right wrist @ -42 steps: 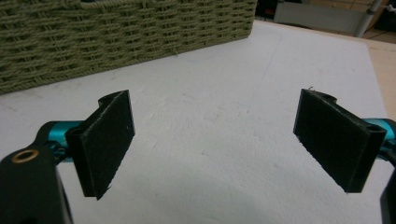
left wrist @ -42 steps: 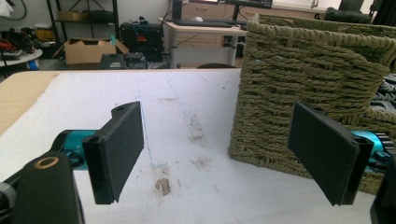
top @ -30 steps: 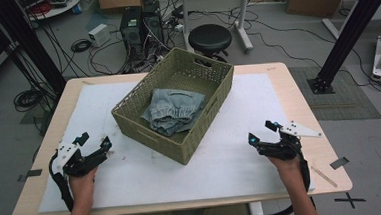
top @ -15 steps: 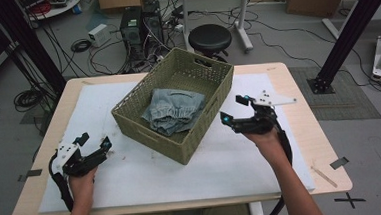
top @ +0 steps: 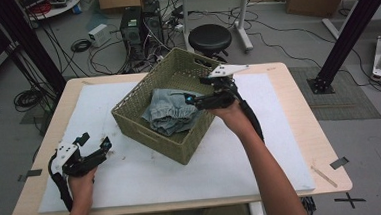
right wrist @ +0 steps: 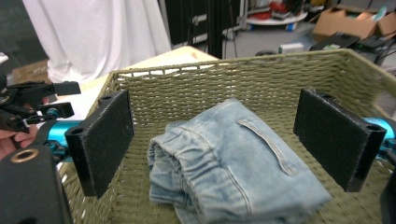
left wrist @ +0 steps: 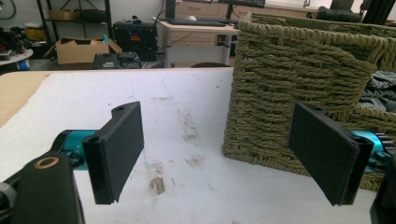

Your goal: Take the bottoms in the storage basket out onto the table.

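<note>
step: reach for folded jeans (right wrist: 233,163) lying in woven basket (top: 144,128) | right gripper (top: 194,101) over basket rim, jaws spread, nothing held | left gripper (top: 94,143) released, low beside basket | advice: descend square over the thick elastic waistband fold, avoid snagging the weave

A woven basket (top: 144,128) sits on the white tabletop (top: 261,148), folded jeans (top: 171,111) inside. The right gripper (top: 190,98) hangs over the basket's near edge, above the jeans. The left gripper (top: 98,143) rests near the tabletop's left side.
</note>
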The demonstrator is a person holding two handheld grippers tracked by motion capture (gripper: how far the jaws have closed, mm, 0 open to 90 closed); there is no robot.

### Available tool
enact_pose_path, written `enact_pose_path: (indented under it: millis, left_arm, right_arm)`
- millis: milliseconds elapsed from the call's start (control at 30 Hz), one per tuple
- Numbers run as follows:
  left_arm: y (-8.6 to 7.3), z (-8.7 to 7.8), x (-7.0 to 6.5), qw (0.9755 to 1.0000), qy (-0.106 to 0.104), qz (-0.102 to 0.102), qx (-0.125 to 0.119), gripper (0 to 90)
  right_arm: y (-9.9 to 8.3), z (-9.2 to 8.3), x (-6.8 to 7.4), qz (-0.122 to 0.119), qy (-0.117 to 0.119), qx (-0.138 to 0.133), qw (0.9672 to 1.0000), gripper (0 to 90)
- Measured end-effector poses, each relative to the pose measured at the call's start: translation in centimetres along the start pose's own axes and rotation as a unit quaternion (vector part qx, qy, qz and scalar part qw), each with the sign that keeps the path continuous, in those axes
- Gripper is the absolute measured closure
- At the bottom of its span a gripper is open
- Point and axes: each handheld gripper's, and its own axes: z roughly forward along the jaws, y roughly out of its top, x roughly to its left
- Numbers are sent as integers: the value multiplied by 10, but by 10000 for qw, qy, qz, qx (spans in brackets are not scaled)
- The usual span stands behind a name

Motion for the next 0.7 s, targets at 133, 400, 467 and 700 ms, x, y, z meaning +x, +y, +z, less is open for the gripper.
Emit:
enact_pose_path:
  millis: [133, 400, 467, 700]
  left_arm:
    - [0, 0, 1, 10000, -8, -32, -7, 187]
    - [0, 0, 1, 10000, -40, -69, -3, 187]
    - [0, 0, 2, 10000, -58, -76, -17, 188]
    - [0, 0, 2, 9999, -73, -70, -6, 187]
  right_arm:
    - [11, 26, 1, -40, 94, 214, 9997, 126]
    - [27, 68, 3, 60, 203, 379, 9991, 126]
    - [28, 80, 3, 106, 200, 463, 9987, 126]
    - [26, 116, 7, 176, 172, 649, 9976, 126]
